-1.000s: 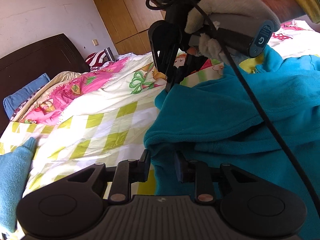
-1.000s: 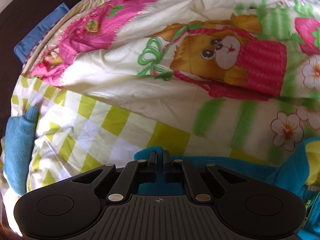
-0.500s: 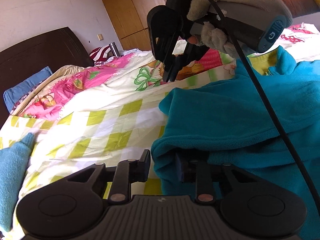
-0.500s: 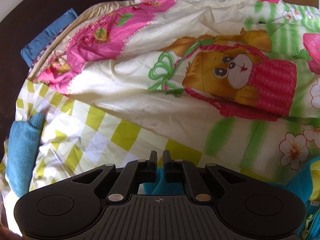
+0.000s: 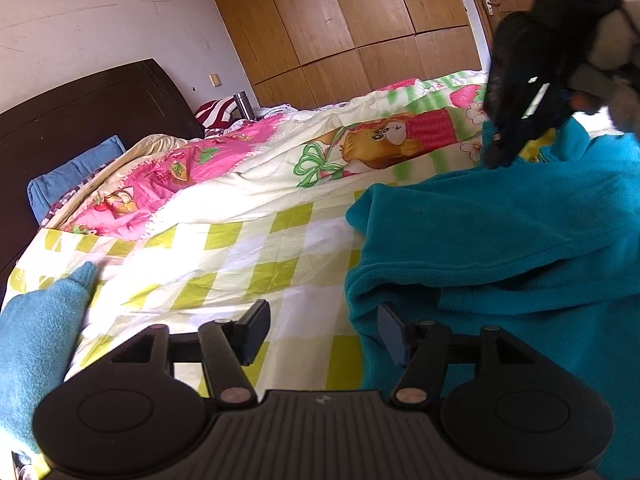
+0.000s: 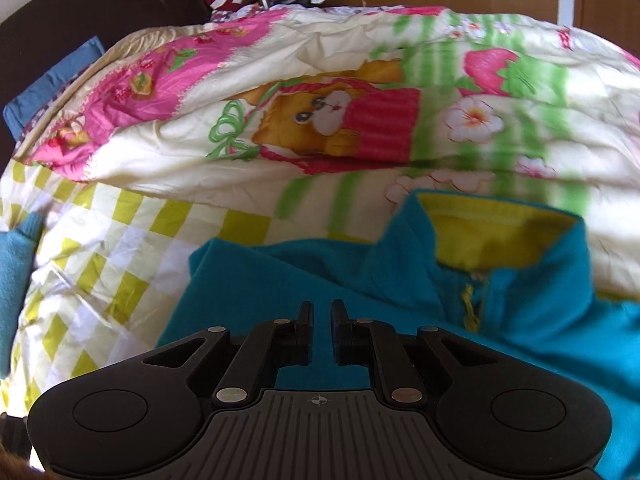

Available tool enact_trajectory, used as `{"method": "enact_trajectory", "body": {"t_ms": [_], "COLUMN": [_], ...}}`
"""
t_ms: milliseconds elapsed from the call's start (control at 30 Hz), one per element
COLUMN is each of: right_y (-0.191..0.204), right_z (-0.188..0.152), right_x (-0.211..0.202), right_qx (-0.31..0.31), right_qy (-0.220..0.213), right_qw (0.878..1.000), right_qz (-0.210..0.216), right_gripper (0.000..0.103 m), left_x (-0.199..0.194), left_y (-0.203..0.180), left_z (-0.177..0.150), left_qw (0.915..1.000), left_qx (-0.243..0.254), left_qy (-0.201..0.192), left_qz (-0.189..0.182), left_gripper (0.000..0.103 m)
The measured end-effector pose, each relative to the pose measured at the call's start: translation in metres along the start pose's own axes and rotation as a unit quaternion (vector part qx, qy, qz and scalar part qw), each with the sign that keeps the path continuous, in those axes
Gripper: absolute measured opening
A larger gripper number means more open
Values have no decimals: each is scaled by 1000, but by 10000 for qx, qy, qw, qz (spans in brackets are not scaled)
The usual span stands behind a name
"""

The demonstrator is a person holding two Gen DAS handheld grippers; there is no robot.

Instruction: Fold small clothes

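Teal fleece jacket (image 5: 500, 240) lies on the bed's checked sheet (image 5: 240, 264), bunched toward the right side, its left edge folded over itself and its yellow-lined collar (image 6: 500, 236) pointing at the cartoon quilt (image 6: 320, 120). Left of that edge the checked sheet is bare as far as a second teal cloth (image 5: 36, 340) at the bed's left margin, which gives open room on that side; the quilt rises like a ridge along the far side, with the dark headboard (image 5: 80, 112) and wooden wardrobe (image 5: 340, 20) behind.

Left gripper (image 5: 320, 330) hovers at the jacket's near left edge with its fingers spread wide, holding nothing. Right gripper (image 6: 321, 334) sits over the jacket near the collar, its fingers parted by a narrow gap with only fleece seen between them, nothing pinched.

Half a second ago the left gripper's fingers were much closer together at the fleece edge; now they stand wide. The right gripper has drawn back toward the collar, and the lifted fabric now lies down on the bed.
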State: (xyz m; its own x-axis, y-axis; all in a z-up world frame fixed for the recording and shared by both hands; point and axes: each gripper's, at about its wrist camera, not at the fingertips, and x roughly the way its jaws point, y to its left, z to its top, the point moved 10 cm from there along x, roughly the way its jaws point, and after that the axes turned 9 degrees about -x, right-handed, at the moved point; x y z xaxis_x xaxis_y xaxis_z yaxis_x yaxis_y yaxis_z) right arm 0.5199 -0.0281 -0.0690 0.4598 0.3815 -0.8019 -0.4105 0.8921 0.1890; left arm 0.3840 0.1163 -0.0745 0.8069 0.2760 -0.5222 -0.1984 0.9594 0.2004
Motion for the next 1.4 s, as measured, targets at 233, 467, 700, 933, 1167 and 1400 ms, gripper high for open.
{"method": "enact_trajectory", "body": {"t_ms": [233,467,700,933,1167,1400], "right_y": [-19,-26,-29,-18,-85,-110], "right_z": [-83,-84,-91,-107,-166,-205], "right_x": [-33,-33,-33,-72,-92,-165], "right_qx": [716,885,811,1165,2156,2203], "right_qy": [213,35,175,-34,105,-236], "right_qw": [9971,9960,9962,9912,9659,9670], "right_qz": [152,88,-261,-624,-1426,-1261], "right_gripper": [14,14,9,15,22,24], "left_x": [11,12,45,2,-13,-40], "left_y": [2,-11,5,10,-25,-24], "left_z": [-7,10,-3,4,-10,-36], "left_qw": [9992,9976,9985,9978,9928,9906], "left_qx": [294,644,489,621,948,749], "left_qy": [74,-269,89,-35,435,1140], "left_qz": [247,43,237,-233,-581,-110], "left_gripper": [74,74,77,77,79,77]}}
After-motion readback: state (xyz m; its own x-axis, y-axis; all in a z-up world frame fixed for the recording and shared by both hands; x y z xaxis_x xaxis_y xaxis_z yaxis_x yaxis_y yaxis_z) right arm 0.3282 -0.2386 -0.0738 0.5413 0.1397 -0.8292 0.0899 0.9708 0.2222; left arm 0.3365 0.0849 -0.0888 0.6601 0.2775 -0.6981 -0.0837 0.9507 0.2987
